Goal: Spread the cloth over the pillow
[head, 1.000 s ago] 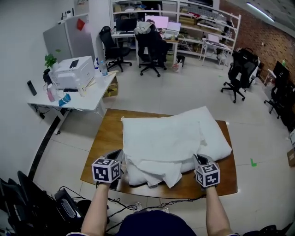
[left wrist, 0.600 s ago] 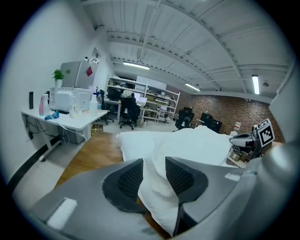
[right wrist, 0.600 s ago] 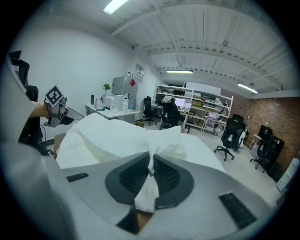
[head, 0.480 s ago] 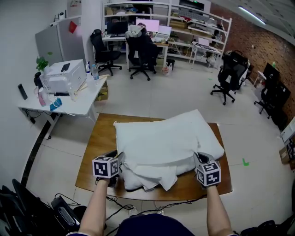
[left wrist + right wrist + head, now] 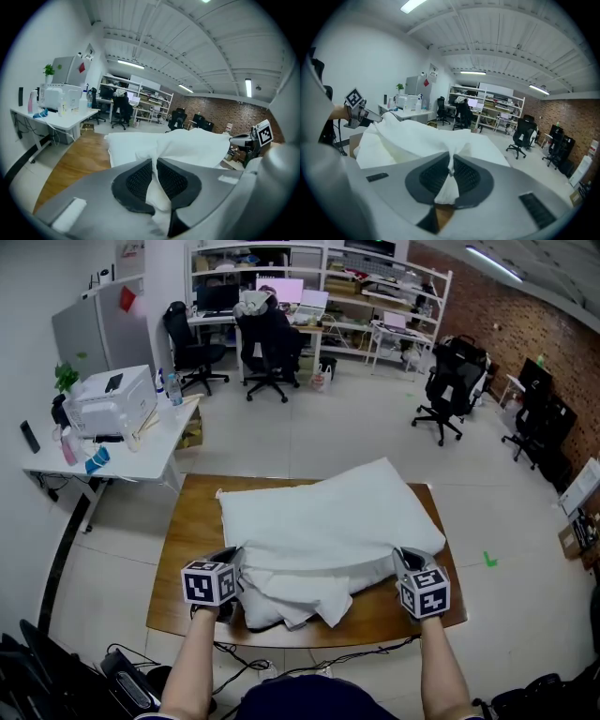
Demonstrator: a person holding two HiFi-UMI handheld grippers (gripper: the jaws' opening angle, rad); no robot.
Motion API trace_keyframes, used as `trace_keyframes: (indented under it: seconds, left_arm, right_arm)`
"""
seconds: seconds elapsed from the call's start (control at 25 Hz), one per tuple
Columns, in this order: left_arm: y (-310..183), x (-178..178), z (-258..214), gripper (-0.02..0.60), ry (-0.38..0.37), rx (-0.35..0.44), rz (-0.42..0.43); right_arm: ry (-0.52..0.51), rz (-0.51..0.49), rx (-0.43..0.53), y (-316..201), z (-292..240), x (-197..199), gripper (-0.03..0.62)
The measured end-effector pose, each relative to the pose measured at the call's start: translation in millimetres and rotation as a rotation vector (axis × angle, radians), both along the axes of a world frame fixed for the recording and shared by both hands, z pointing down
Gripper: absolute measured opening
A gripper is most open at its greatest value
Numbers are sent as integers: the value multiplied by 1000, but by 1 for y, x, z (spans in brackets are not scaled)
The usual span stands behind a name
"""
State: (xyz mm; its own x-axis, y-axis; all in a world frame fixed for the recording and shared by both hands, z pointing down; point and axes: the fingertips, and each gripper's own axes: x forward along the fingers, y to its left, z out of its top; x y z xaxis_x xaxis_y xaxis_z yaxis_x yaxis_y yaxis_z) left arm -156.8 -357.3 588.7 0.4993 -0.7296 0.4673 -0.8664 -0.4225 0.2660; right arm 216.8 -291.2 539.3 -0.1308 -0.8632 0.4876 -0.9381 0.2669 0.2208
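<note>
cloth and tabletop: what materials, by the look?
The cloth looks like thin white woven fabric, matte: it creases and bunches softly. The tabletop looks like wood or wood-look laminate: brown, grain streaks, faint sheen; which, I cannot tell.

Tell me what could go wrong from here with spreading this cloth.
The left gripper has just been closing its jaws on a thin fold of the cloth; so fresh a pinch might slip when pulled. The right gripper holds only a narrow pleat too. The cloth lies bunched near the front edge of the table, so it could spread wrinkled.
</note>
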Motion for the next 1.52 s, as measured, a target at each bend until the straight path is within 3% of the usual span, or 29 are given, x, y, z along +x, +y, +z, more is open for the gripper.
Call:
trace_keyframes:
  seconds: [0.28,0.48,0.8,1.52]
  left_arm:
    - [0,-5,-74,32,98,166,14]
    - [-5,1,-145,21,109,321,39]
    - [-23,16,-230,20,-33,456,115]
    - [-36,16,-350,20,-94,635,126]
  right_arm:
    - [4,-3,61,-13,-26,0,28]
    - [27,-12,164,-31,-74,3,28]
    - [98,-33,333,-53,-176,13,28]
    - [145,-58,538,-70,-309,9,28]
